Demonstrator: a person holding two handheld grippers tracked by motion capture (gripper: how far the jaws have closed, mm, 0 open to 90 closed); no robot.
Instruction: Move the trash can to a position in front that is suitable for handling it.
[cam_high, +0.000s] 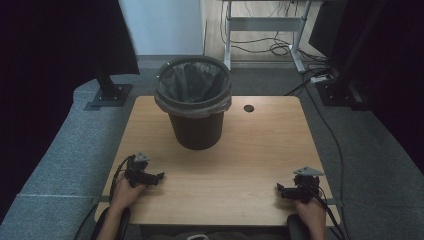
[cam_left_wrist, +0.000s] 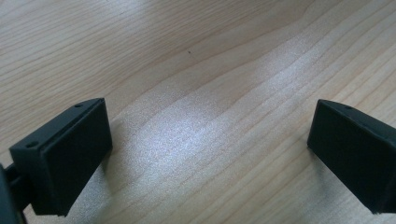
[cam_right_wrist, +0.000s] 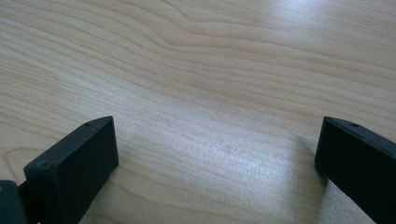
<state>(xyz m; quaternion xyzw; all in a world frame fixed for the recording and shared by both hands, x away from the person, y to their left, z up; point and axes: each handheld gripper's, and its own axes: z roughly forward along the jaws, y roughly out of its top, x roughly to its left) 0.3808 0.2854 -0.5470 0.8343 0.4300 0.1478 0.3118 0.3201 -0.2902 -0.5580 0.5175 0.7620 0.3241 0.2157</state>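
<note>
A lined bin (cam_high: 195, 102) stands at the far middle of the counter (cam_high: 240, 165). The left tongs (cam_high: 150, 176) and right tongs (cam_high: 286, 190) rest low near the front corners, both spread wide and holding nothing, probably waiting to start.

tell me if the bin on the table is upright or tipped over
Upright. The black trash bin stands on its base on the wooden table, its bag-lined mouth facing up. What lies inside cannot be told.
</note>
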